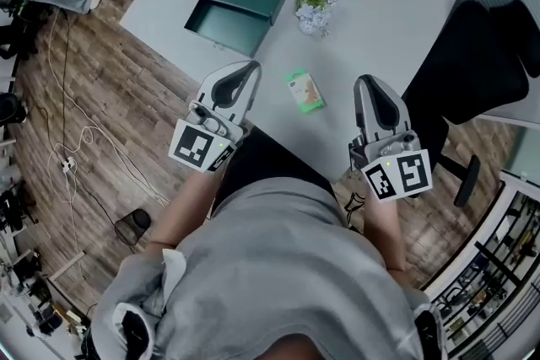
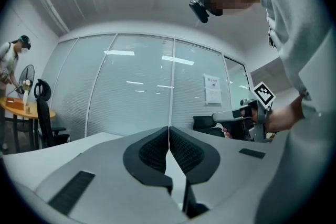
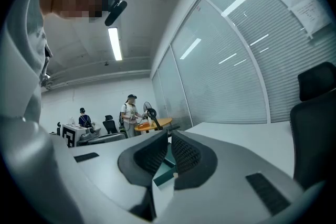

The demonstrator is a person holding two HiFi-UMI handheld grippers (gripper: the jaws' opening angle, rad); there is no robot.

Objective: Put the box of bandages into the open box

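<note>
Grey-clad shoulders of the person filled the bottom of the head view, and just ahead the left claw and the right claw were held over the near edge of the white surface, each clenched on nothing with its pads pressed together. Between the two claws, touching neither, the box of bandages lay flat on the surface, small and green with an orange patch. Farther back sat the dark green open box, lid folded back, well apart from the bandages, with a small pale green-and-white bundle just to its right.
</note>
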